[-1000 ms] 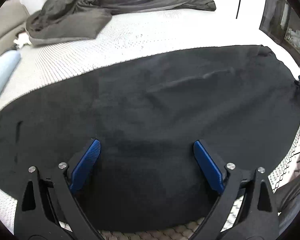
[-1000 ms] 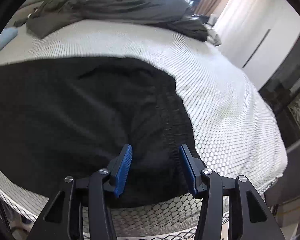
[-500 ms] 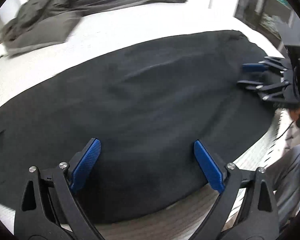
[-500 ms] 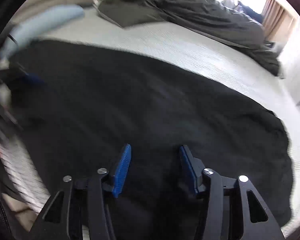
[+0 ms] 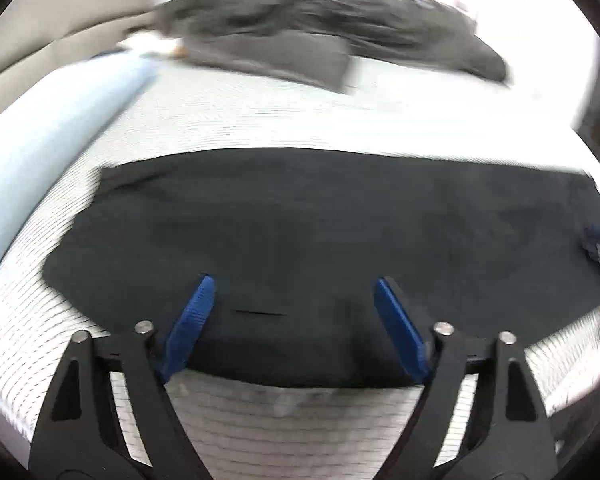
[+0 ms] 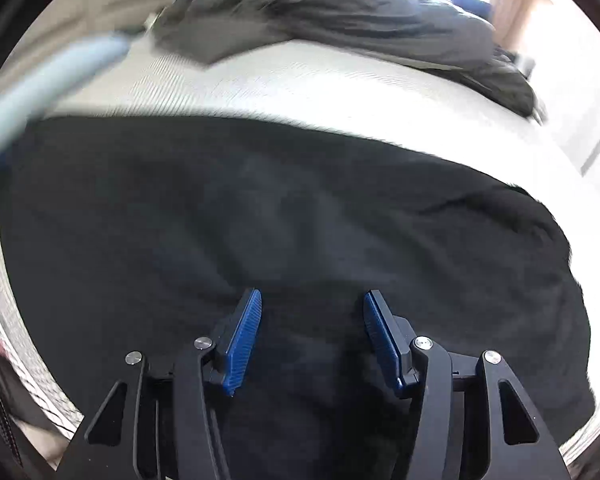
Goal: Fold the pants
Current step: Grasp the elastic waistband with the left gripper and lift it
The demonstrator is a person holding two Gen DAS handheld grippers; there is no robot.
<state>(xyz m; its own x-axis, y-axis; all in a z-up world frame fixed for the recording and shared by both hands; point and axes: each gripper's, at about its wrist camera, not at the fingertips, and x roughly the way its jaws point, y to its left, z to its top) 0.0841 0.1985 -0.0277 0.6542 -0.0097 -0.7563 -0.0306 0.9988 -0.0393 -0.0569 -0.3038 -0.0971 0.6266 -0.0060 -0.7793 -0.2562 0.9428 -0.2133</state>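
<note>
I find the black pants (image 5: 320, 232) spread flat along the near edge of the bed (image 5: 260, 120), left gripper (image 5: 294, 304) just narrowing, right gripper (image 6: 312, 316) parted, both empty, presumably poised over the hem for a fold

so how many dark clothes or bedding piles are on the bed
2: the black pants spread flat along the near edge of the bed, and a rumpled grey heap at the far side. More may lie outside these views.
</note>
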